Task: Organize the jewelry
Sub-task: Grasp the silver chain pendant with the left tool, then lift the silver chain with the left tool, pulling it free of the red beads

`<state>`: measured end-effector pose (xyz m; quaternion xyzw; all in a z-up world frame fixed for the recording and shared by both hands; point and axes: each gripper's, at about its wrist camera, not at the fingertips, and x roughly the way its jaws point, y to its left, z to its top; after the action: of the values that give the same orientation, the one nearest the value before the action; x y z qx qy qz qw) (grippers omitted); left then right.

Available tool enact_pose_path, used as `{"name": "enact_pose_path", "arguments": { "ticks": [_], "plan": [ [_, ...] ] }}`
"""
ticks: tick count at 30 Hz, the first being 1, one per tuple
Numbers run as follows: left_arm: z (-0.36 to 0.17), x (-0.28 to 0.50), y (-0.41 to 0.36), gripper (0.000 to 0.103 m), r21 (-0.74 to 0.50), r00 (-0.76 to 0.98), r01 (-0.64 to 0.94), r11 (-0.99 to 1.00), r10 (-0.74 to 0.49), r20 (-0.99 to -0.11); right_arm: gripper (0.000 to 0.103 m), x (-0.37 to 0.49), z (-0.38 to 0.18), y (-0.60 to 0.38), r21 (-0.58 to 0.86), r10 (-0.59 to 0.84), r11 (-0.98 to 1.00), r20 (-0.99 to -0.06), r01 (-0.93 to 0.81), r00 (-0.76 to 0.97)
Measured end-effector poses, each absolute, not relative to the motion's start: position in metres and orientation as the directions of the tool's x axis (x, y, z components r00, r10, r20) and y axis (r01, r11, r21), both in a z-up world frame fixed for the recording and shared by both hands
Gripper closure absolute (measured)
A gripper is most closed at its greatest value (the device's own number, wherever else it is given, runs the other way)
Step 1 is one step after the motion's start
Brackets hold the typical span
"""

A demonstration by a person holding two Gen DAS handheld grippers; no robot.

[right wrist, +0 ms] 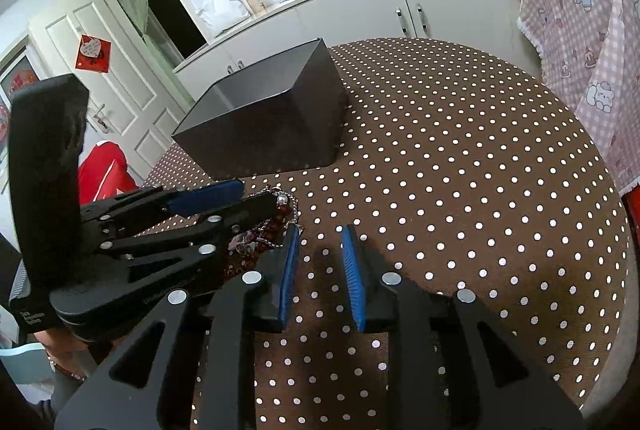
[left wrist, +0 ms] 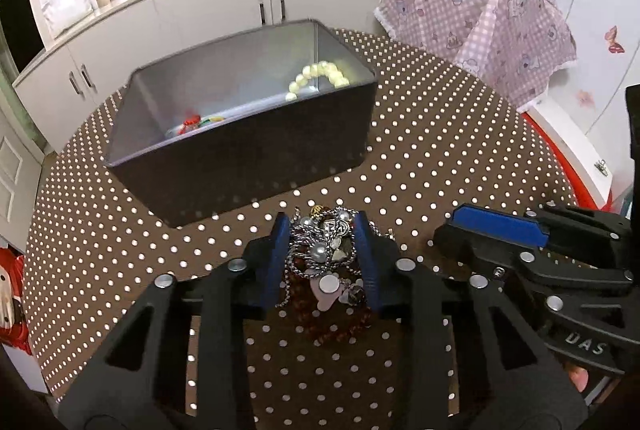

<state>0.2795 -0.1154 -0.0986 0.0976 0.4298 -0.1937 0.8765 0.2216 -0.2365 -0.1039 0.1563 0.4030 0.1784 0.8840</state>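
On my left, the dark box (left wrist: 240, 133) sits toward the far-left part of the round dotted table (left wrist: 460, 157), open top up. I can see a cream bead bracelet (left wrist: 320, 75) lying at its far-right inside corner and a small red and yellow piece (left wrist: 196, 121) near its near-left inside corner, so some of the sorting looks done.

Coming across to the middle: my left gripper (left wrist: 323, 250) is clamped on the tangled jewelry (left wrist: 324, 246), blue pads squeezing a knot of silver chain, pearls and charms from both sides. The bundle's long axis runs along my fingers, with a dark red bead strand (left wrist: 340, 318) and a pink charm trailing back toward me under the pads. I can't tell whether the trailing end is clear of the cloth.

The relation that matters: the box lies straight ahead of this grip and a touch left, its near wall close beyond the fingertips. I reckon the load has to rise over that near rim before letting go, and the trailing strand may catch the rim.

Over to the right: my right gripper (right wrist: 320, 270) hovers just beside the bundle, fingers apart with nothing between them, only dotted cloth. The left is plainly the nearer one to the box.
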Motion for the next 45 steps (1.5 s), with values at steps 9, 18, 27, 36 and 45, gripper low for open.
{"name": "enact_pose_path", "arguments": {
  "ticks": [9, 18, 27, 36, 45],
  "plan": [
    [-0.082, 0.276, -0.087, 0.084, -0.147, 0.559, 0.378, 0.914, -0.351, -0.751, 0.079, 0.222, -0.104, -0.24, 0.417, 0.436, 0.89, -0.66, -0.184, 0.612],
    [-0.061, 0.261, -0.039, 0.084, -0.299, 0.576, 0.34, 0.892, -0.449, -0.683, 0.074, 0.216, -0.099, -0.224, 0.362, 0.412, 0.908, -0.668, -0.212, 0.62],
    [-0.045, 0.247, -0.002, 0.084, -0.346, 0.629, 0.29, 0.892, -0.451, -0.634, 0.068, 0.212, -0.097, -0.189, 0.313, 0.423, 0.906, -0.683, -0.284, 0.596],
    [-0.037, 0.233, 0.029, 0.084, -0.361, 0.676, 0.25, 0.899, -0.429, -0.6, 0.068, 0.214, -0.095, -0.164, 0.274, 0.413, 0.909, -0.696, -0.315, 0.587],
    [-0.038, 0.224, 0.05, 0.084, -0.375, 0.693, 0.226, 0.899, -0.419, -0.587, 0.068, 0.214, -0.09, -0.12, 0.208, 0.422, 0.891, -0.706, -0.403, 0.569]
  ]
}}
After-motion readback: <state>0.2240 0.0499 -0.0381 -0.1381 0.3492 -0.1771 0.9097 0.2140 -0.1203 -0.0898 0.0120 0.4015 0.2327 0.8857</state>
